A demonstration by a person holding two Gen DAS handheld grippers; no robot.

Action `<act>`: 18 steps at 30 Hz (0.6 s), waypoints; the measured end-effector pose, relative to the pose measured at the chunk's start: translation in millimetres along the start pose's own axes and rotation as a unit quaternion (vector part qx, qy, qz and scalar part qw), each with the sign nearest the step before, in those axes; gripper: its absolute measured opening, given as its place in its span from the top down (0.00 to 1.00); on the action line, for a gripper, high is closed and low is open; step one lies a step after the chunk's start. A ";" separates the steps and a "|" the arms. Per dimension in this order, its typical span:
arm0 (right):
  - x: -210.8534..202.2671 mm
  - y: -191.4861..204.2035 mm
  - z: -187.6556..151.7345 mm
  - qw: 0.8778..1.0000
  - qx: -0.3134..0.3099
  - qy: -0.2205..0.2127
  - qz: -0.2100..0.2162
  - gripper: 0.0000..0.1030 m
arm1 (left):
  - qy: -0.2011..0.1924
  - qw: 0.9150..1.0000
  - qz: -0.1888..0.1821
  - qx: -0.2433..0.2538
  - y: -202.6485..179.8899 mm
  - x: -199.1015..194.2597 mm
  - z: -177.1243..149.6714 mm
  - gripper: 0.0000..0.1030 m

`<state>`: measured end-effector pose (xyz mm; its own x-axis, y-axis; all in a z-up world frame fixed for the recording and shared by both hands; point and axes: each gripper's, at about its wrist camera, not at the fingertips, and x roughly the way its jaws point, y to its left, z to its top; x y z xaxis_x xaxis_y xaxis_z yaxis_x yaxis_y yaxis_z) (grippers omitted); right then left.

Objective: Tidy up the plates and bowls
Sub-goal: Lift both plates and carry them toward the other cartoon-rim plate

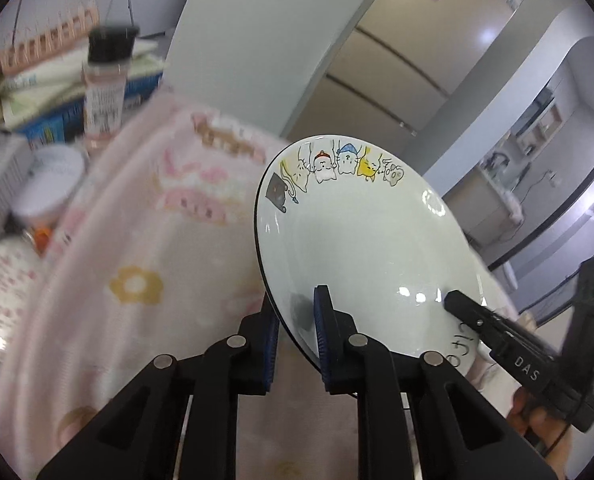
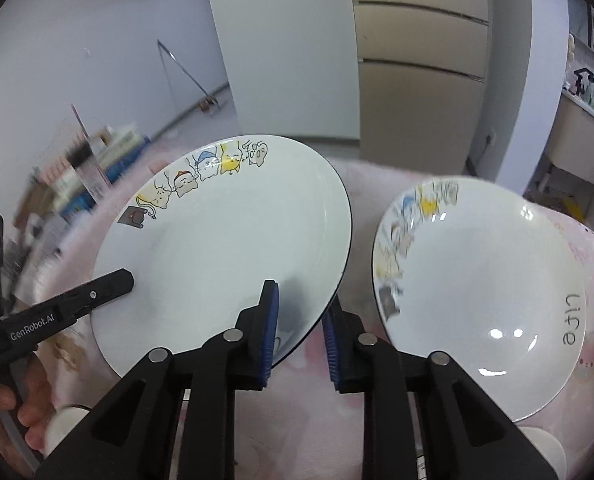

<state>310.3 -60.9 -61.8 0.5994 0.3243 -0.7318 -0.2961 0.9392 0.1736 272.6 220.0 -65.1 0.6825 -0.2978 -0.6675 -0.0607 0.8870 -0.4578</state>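
A white plate [image 1: 361,248] with cartoon cats on its rim is held tilted above the pink table. My left gripper [image 1: 297,320] is shut on its near rim, one pad on each face. My right gripper [image 2: 299,320] is shut on the same plate [image 2: 225,248], at its lower right rim. Each gripper shows in the other's view: the right one [image 1: 453,300] and the left one [image 2: 125,280]. A second matching plate [image 2: 485,300], marked "Life", lies on the table to the right of my right gripper.
A pink flowered tablecloth [image 1: 137,240] covers the table. At the far left stand a spice jar with a black cap [image 1: 105,80], a white tub [image 1: 49,184], stacked books and boxes [image 1: 37,92]. A small floral dish [image 1: 1,292] sits at the left edge.
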 end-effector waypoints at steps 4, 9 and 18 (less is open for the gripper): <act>-25.7 -2.5 7.6 0.999 -0.004 -0.027 0.029 0.82 | -0.037 0.999 0.017 0.034 -24.2 -34.6 3.8 0.82; -81.8 -14.8 18.7 0.996 -0.011 -0.072 0.050 0.82 | -0.061 0.996 0.015 0.060 -74.5 -72.9 2.5 0.82; -169.0 -89.1 11.3 0.985 0.057 -0.154 0.056 0.84 | -0.076 0.992 -0.035 0.099 -186.8 -94.5 -13.3 0.82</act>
<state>243.8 -198.0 53.8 0.7700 0.4286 -0.4726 -0.2978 0.8966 0.3279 209.7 77.8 75.7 0.7832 -0.3169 -0.5350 0.1237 0.9226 -0.3654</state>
